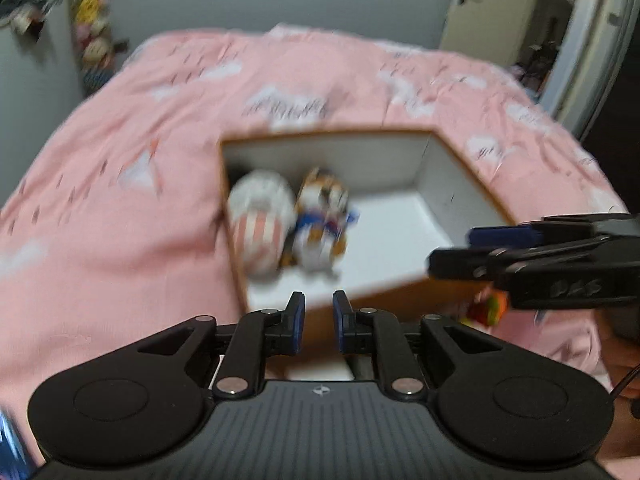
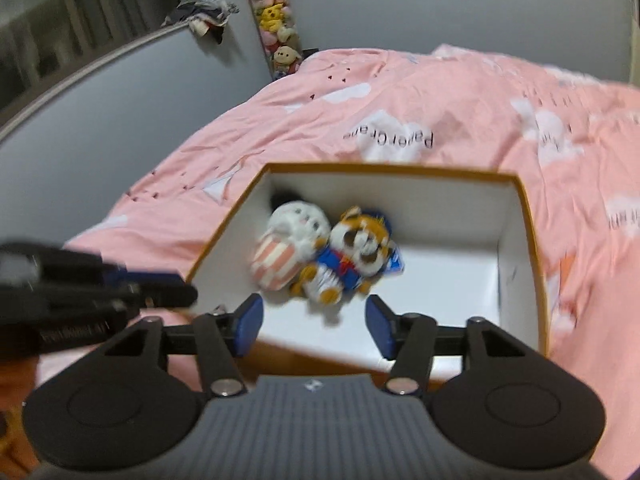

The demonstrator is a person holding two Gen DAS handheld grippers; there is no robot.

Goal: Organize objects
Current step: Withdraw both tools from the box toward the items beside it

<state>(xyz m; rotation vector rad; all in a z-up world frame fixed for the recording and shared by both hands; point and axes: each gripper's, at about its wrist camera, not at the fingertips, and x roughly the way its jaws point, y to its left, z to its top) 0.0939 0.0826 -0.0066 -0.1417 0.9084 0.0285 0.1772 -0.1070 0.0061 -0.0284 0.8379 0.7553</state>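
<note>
Two soft plush toys are lying side by side in an open white-lined cardboard box [image 2: 516, 248] with an orange-brown rim, sitting on a pink cloud-printed bedcover [image 2: 460, 100].

The white plush with a pink-and-white striped body [image 2: 280, 248] and the orange-and-white plush animal in a blue outfit [image 2: 352, 256] are touching each other near the box's left wall; both are looking light, squashy and unbreakable, likely best pinched across the rounded body, since thin limbs would be slipping free; the right gripper [image 2: 316, 328] is hanging over the near rim with its blue-padded jaws standing moderately apart and empty; the left gripper [image 1: 318, 322] is showing a narrow gap between its pads, holding nothing; a small red-and-yellow object [image 1: 486, 308] is lying outside the box, too blurred to name.
</note>
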